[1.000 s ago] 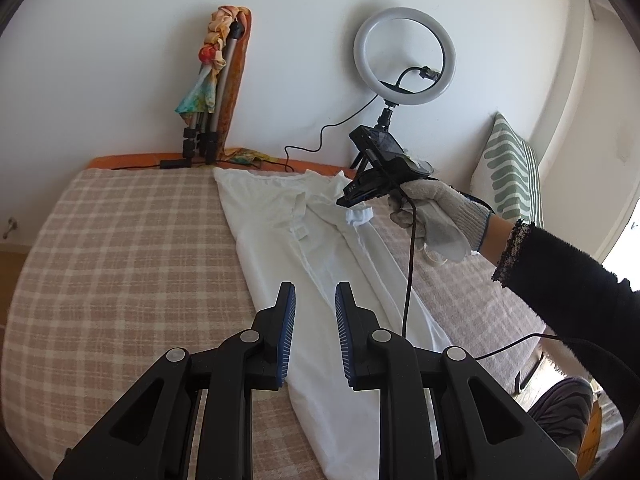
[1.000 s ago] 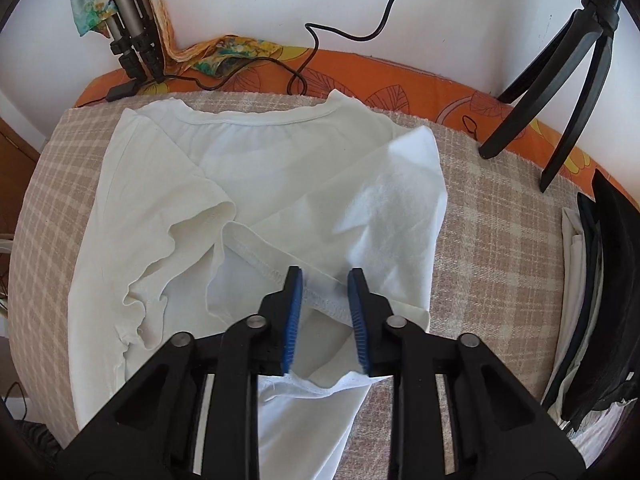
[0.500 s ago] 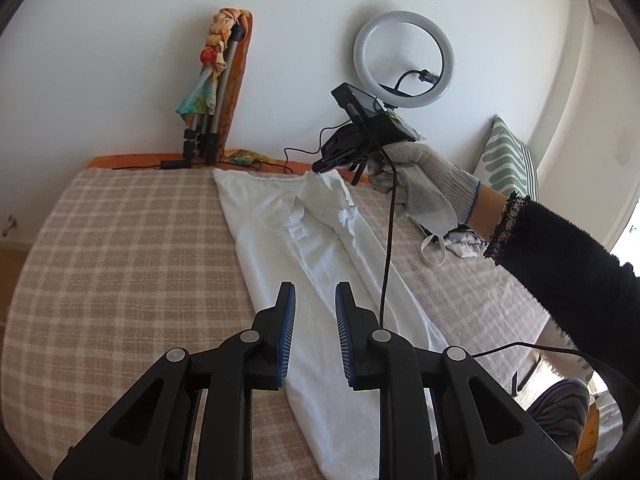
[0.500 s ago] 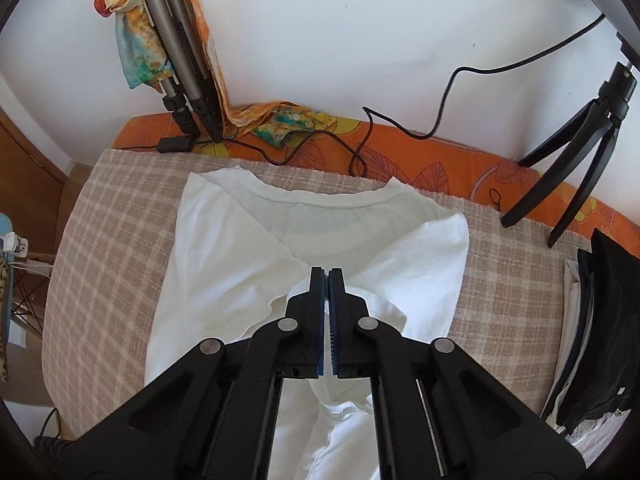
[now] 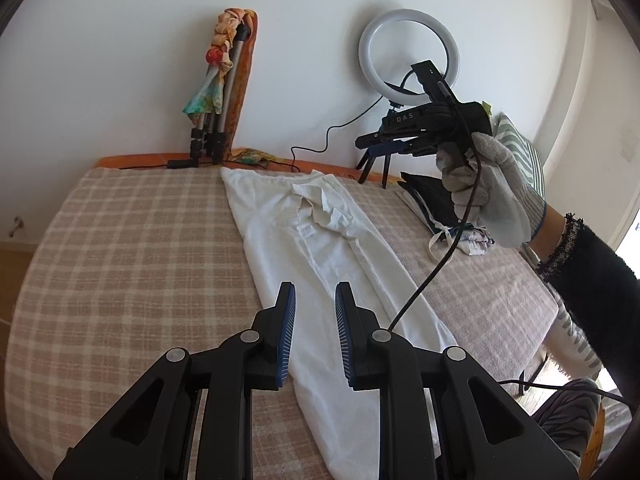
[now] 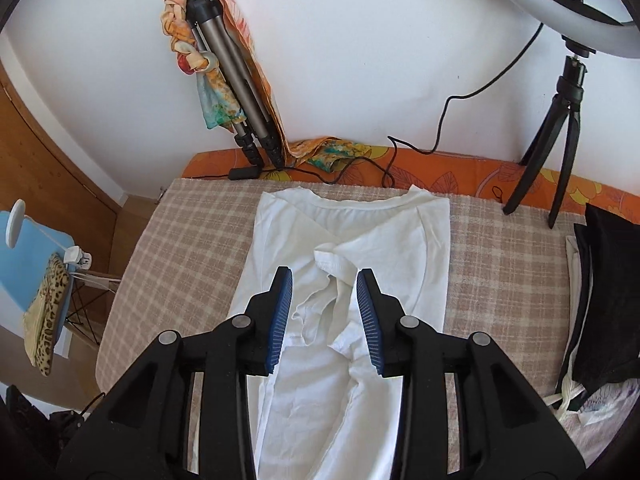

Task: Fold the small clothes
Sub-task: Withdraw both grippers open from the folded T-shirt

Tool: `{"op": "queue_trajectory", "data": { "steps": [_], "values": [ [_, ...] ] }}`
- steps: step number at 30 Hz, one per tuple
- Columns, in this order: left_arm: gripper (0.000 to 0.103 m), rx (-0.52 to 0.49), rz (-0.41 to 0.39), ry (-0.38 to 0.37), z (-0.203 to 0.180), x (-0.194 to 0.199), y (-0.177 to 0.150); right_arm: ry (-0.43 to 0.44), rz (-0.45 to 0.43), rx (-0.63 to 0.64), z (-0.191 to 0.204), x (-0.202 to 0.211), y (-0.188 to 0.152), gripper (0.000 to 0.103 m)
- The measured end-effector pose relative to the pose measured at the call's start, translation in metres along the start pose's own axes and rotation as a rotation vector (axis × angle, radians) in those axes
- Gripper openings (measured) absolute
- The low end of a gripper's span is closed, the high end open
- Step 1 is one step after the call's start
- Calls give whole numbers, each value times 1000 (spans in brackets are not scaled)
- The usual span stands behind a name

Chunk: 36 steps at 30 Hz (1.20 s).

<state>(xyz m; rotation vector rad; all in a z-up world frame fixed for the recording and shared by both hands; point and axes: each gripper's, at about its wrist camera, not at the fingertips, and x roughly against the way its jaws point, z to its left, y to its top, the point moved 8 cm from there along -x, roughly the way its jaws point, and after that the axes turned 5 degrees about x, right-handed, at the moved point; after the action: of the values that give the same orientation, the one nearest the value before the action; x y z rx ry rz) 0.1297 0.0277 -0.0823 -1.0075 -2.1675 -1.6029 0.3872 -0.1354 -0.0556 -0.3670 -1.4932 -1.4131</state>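
A white T-shirt point(image 6: 352, 264) lies flat on a beige checked bedspread point(image 5: 132, 264), collar toward the wall, both sides folded inward so that it forms a long narrow strip. The folded-in sleeves meet in a rumpled bunch at mid-chest.

Right gripper point(image 6: 325, 312): held above the shirt, pointing down at the bunched sleeves. Its jaws have just been opening and now stand spread; no cloth is between them, and the blue pads touch nothing. In the left wrist view the same gripper point(image 5: 362, 145) is seen raised well clear of the bed, carried by a hand in a grey knit glove point(image 5: 494, 196) with a black sleeve behind it. A black cable hangs from it.

Left gripper point(image 5: 315, 332): above the lower part of the shirt, jaws apart by a narrow gap, nothing pinched.

Surroundings: a ring light point(image 5: 408, 54) on a small black tripod stands at the head of the bed on the right. A folded tripod point(image 6: 236, 80) wrapped with a colourful scarf leans against the white wall. An orange patterned cover point(image 6: 440, 176) shows along the wall edge of the bed. A stack of dark and light folded clothes point(image 6: 604, 300) sits at the right edge of the bed, apart from the shirt. A striped cushion point(image 5: 520, 152) stands behind the gloved hand.
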Motion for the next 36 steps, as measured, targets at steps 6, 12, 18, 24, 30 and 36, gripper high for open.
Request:
{"op": "queue_trajectory", "data": {
  "steps": [6,12,18,24,30,36],
  "values": [
    [19,-1,90,-72,-24,-18,-27,-49,10,-11,-16,62,-90,36],
    [19,-29,250,-195,-69,-44,-77,-92,54,-59,-28,94,-203,36],
    [19,-71,381,-227,-101,-68,-123,-20,140,-150,-30,86,-306,36],
    [19,-3,454,-213,-105,-86,-144,51,203,-145,-15,72,-344,36],
    [19,17,442,-211,-107,-91,-145,70,225,-127,-8,67,-355,42],
    [4,10,424,-235,-108,-92,-147,56,199,-102,2,66,-356,42]
  ]
}}
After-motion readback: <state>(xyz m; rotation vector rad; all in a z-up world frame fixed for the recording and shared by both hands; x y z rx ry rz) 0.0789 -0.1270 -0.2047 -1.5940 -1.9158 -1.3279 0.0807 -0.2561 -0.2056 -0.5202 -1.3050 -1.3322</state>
